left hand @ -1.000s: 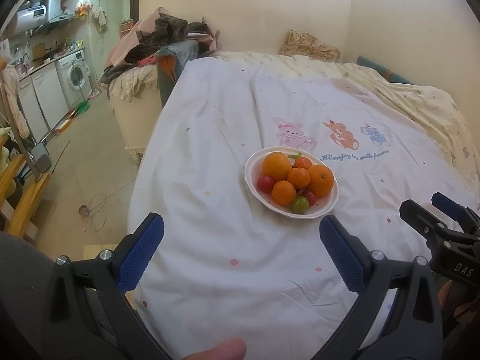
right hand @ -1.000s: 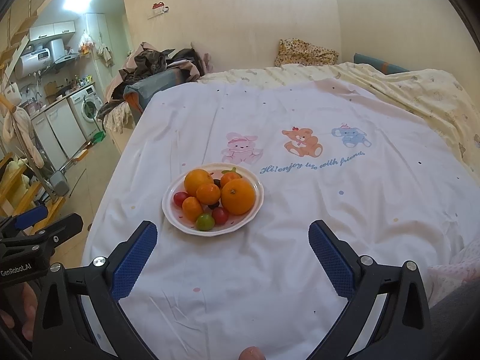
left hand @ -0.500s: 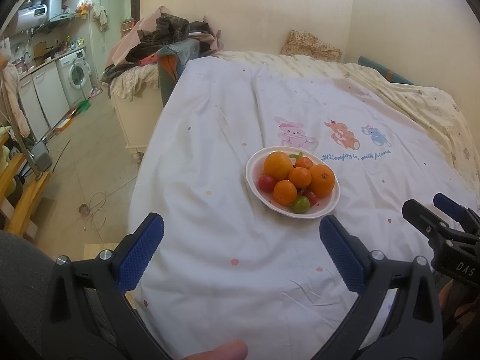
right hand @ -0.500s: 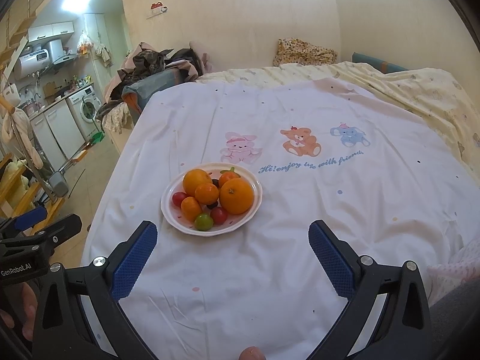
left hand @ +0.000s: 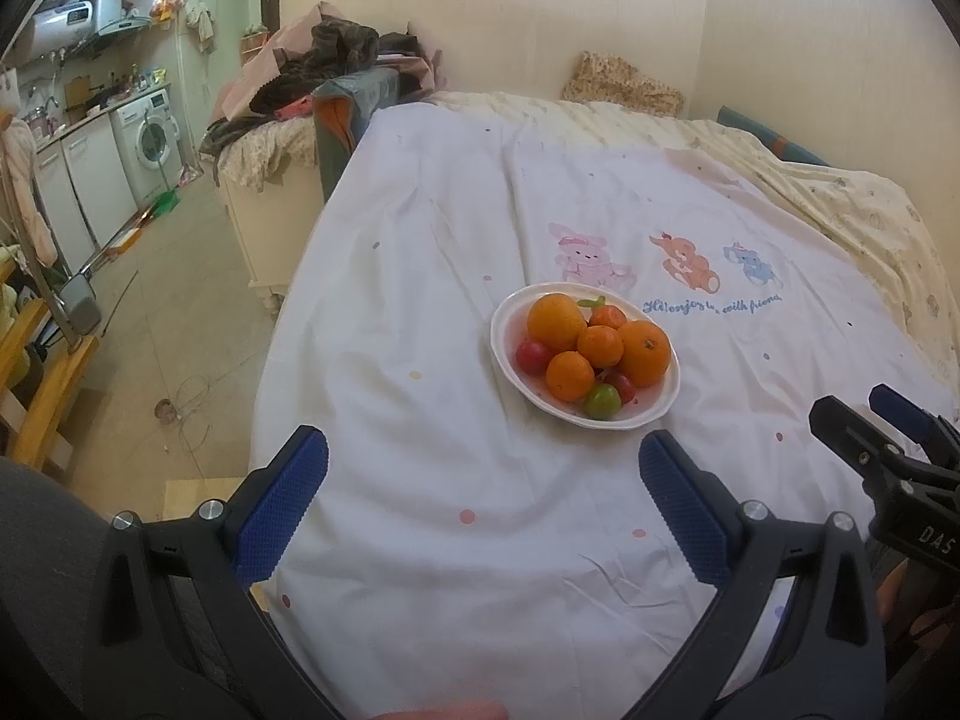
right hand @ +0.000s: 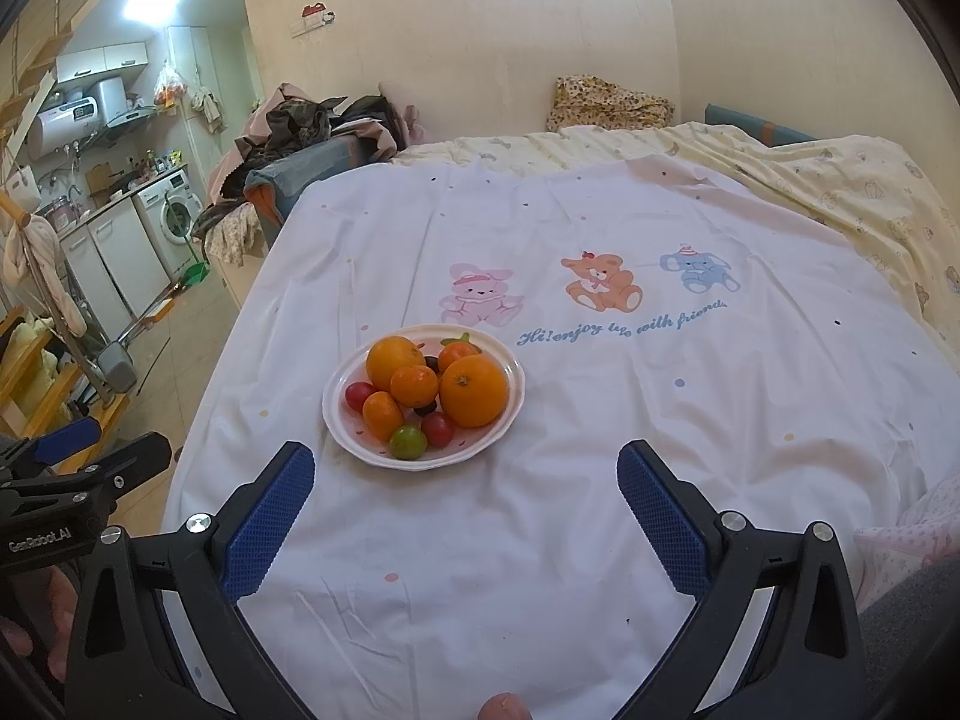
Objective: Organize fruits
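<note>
White plate [left hand: 507, 324] of fruit [left hand: 642, 345] at frame centre on bedsheet [left hand: 420, 276], several oranges, small ones maybe tomatoes. Left gripper [left hand: 483, 465] spread wide, empty; right gripper [right hand: 465, 480] likewise, both short of plate.

Bare white sheet [right hand: 480, 540] lies open on every side of the fruit plate [right hand: 510, 414], nothing blocking approach.

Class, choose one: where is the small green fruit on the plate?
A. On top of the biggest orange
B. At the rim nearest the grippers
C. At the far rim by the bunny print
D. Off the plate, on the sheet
B: the green fruit sits at the near edge of the plate, facing both open grippers.
</note>
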`<state>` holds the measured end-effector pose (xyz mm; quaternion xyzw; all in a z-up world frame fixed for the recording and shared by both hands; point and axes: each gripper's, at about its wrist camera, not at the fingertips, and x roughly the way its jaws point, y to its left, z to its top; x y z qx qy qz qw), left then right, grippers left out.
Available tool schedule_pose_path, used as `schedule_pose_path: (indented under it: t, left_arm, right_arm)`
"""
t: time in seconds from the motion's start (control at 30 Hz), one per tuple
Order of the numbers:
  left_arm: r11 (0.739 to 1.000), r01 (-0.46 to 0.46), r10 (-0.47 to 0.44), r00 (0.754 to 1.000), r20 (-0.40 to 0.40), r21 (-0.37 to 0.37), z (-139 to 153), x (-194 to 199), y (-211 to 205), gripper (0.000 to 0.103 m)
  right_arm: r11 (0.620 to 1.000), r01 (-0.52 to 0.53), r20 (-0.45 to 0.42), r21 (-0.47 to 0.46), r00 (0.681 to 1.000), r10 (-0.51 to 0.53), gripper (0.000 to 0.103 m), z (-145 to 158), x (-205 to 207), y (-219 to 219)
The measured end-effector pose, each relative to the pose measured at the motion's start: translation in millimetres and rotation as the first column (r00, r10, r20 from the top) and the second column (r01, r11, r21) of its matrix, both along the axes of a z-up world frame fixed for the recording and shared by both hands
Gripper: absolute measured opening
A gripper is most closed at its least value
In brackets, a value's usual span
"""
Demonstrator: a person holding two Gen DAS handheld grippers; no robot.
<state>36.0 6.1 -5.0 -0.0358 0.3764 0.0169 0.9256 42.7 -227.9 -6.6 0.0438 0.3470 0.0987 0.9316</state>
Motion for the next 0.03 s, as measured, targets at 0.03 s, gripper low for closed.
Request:
schedule_pose_path:
  t: [0.03]
  left_arm:
    - [1.000, 0.000, 0.000, 1.000, 0.000, 0.001, 0.4, 0.2, -0.1, 0.102]
  right_arm:
    - [1.000, -0.001, 0.000, 0.002, 1.000, 0.001, 0.103, 0.0, 0.1, -0.6]
